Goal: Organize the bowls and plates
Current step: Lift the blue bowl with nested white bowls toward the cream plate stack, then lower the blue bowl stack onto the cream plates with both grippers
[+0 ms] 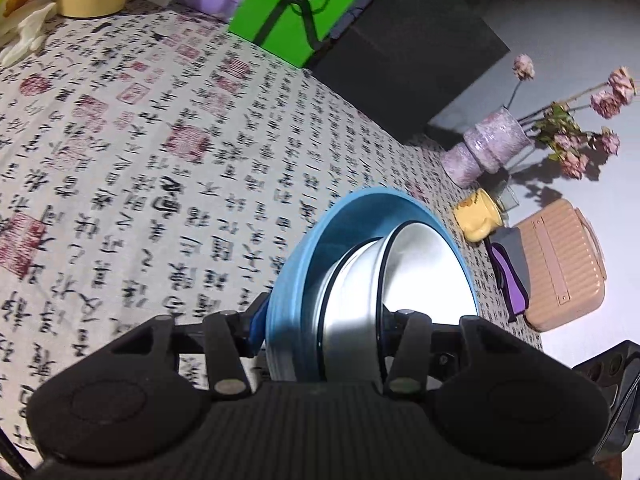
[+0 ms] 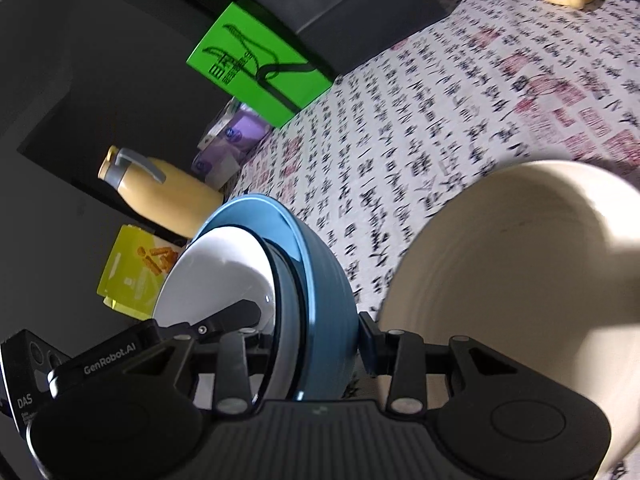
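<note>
Both tools clamp opposite rims of blue bowl with white bowl nested inside, above table; keep level, set beside cream bowl; left tool, right tool

A white bowl sits nested in the larger bowl, held up over the surface. Along its far edge stand a bag, a box and a vase.
</note>
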Demonstrator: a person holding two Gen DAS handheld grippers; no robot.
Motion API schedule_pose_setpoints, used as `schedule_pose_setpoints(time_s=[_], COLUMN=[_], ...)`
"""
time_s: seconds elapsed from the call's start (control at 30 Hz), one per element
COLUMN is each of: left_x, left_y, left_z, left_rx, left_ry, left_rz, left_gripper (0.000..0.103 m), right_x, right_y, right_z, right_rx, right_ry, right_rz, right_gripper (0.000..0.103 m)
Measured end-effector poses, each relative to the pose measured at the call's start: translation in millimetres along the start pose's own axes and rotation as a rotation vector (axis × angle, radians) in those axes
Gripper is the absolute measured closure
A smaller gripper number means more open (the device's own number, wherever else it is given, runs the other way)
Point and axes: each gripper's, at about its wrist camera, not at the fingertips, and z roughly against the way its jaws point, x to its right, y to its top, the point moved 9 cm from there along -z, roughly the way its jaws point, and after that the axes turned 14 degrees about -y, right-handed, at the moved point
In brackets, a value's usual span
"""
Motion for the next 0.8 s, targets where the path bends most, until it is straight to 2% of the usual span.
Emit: schedule_pose_setpoints(time_s=[0.8], left_x=[71.4], left_y=[-30.4], left_z=[-61.6], left_rx=[-0.109], left_ry=[-0.043], left_rz=[-0.103], left_gripper=[0.054], right_x=[82.1], right_y=[22.1], right_z=[49.4], right_rx=[0.079], right_ry=[-0.033], right_rz=[-0.120], right_gripper=[0.066])
